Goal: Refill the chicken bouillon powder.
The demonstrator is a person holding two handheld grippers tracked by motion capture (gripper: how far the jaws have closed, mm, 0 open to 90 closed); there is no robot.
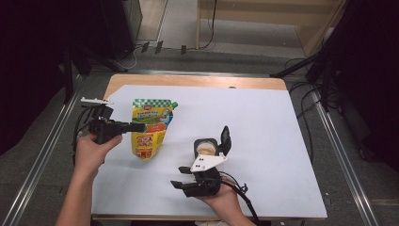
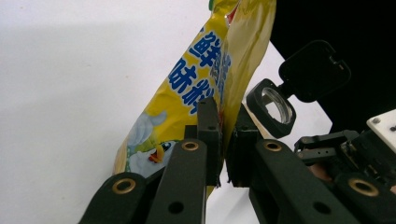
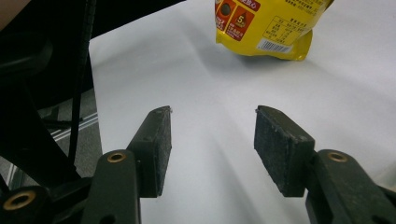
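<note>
A yellow pouch (image 1: 149, 136) with a green checked top lies on the white sheet at the left. My left gripper (image 1: 140, 127) reaches in from the left and is shut on the pouch's edge. In the left gripper view the pouch (image 2: 187, 79) runs up between the two pads of the gripper (image 2: 224, 133). A small black container (image 1: 206, 149) stands near the middle front, its flip lid (image 1: 226, 138) open. Just in front of it my right gripper (image 1: 178, 178) points left, jaws open and holding nothing. In the right gripper view its jaws (image 3: 212, 112) are over bare sheet, with the pouch's bottom (image 3: 268, 23) farther off.
The white sheet (image 1: 263, 141) covers a wooden table (image 1: 188, 81). Metal rails (image 1: 42, 150) run along both sides. Dark stands and cables (image 1: 301, 66) sit beyond the far edge. In the left gripper view the container (image 2: 275, 105) and the right gripper's body (image 2: 345, 149) are at the right.
</note>
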